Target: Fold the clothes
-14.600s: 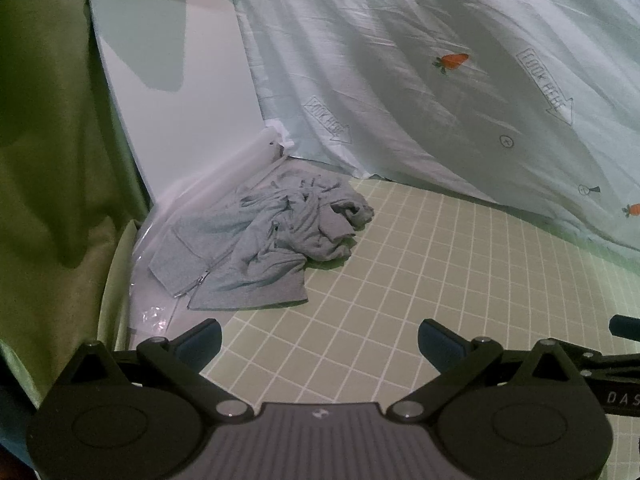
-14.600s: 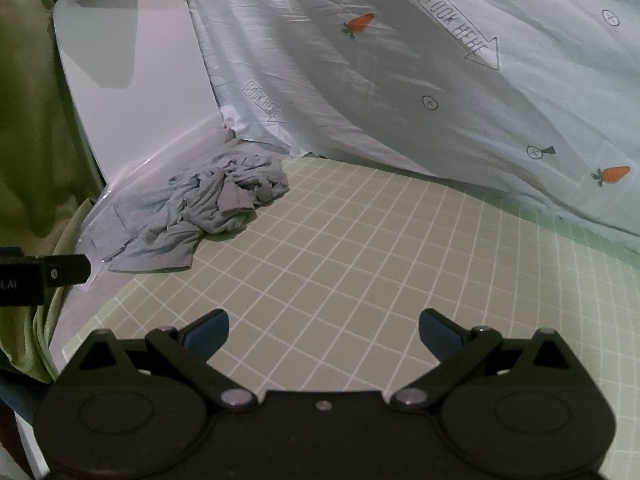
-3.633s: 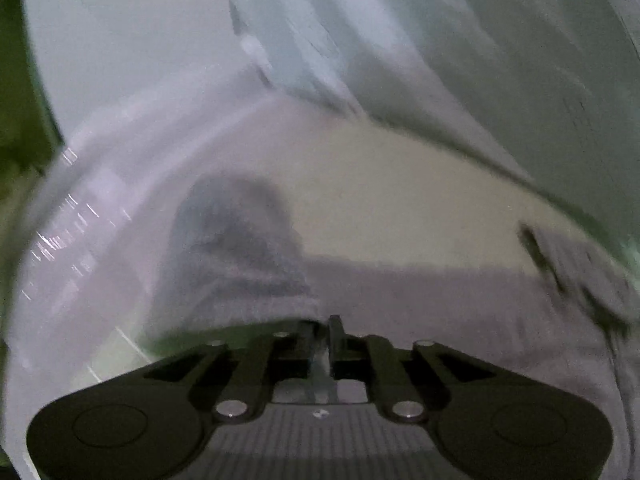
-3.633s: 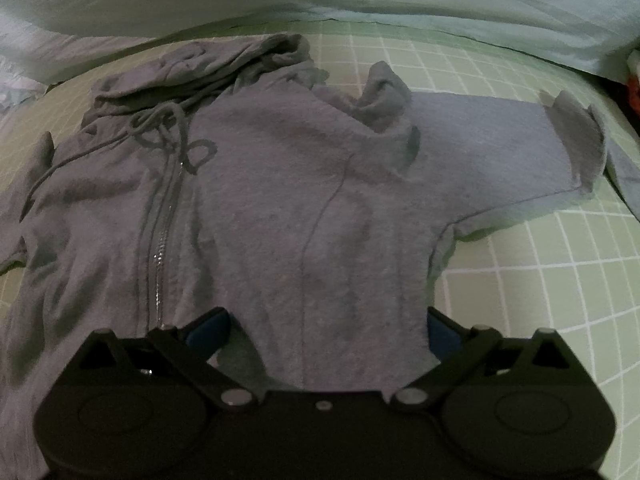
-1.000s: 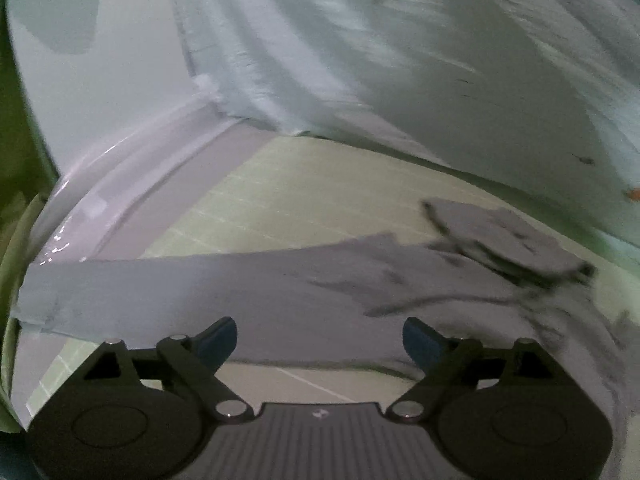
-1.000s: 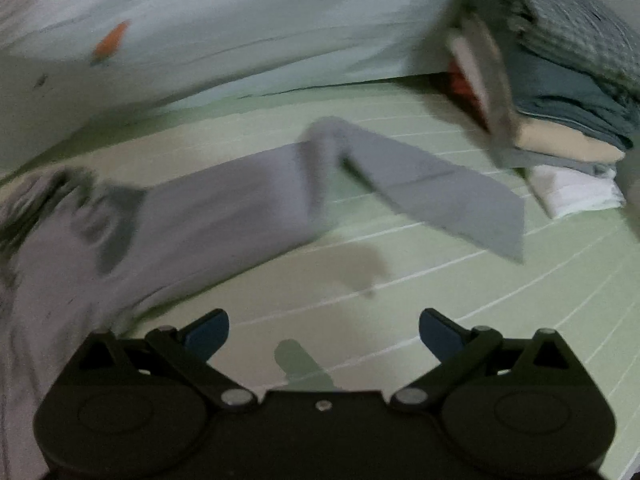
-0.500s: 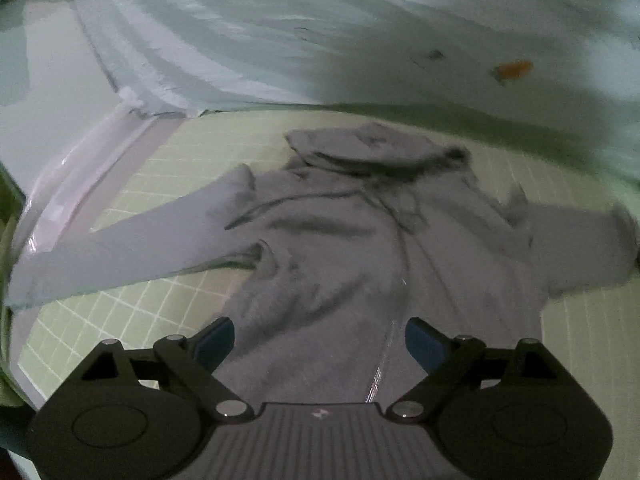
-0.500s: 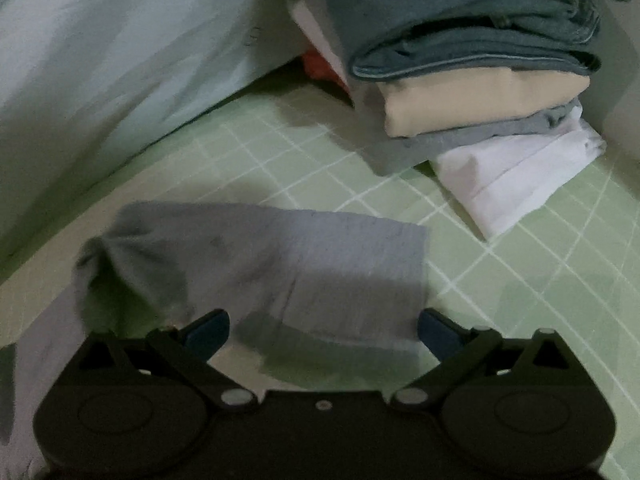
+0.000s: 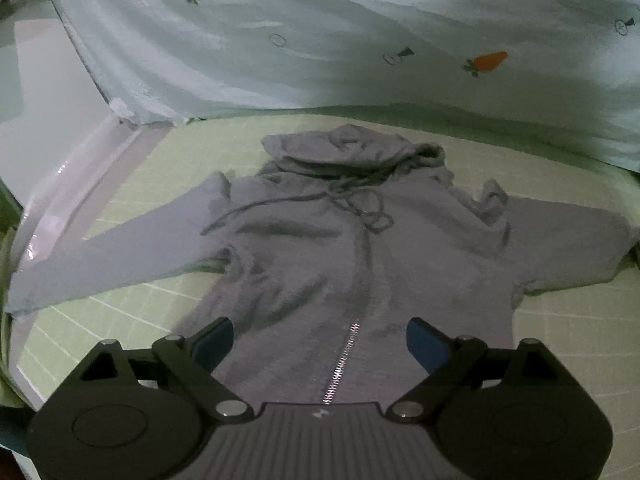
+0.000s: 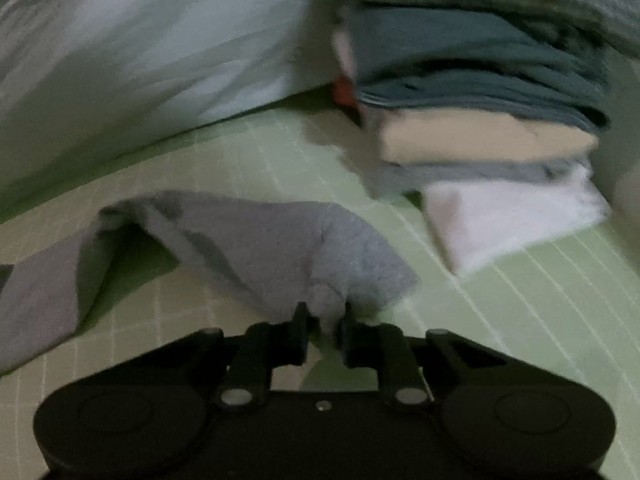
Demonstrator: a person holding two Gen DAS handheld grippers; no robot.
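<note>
A grey zip-up hoodie (image 9: pixel 340 248) lies spread face up on the green checked mat (image 9: pixel 120 312), hood at the far side, zipper running toward me, both sleeves stretched out sideways. My left gripper (image 9: pixel 320 340) is open and empty, hovering over the hoodie's lower front. In the right wrist view my right gripper (image 10: pixel 324 320) is shut on the cuff end of the hoodie's sleeve (image 10: pixel 248 240), which is lifted a little off the mat and bunched.
A stack of folded clothes (image 10: pixel 480 92) stands just beyond the held sleeve at the right. A pale carrot-print sheet (image 9: pixel 360 40) hangs behind the mat. A white panel (image 9: pixel 44 100) stands at the left edge.
My right gripper has closed on the sleeve end and lifted it. My left gripper stays open and has moved slightly closer over the hoodie's front.
</note>
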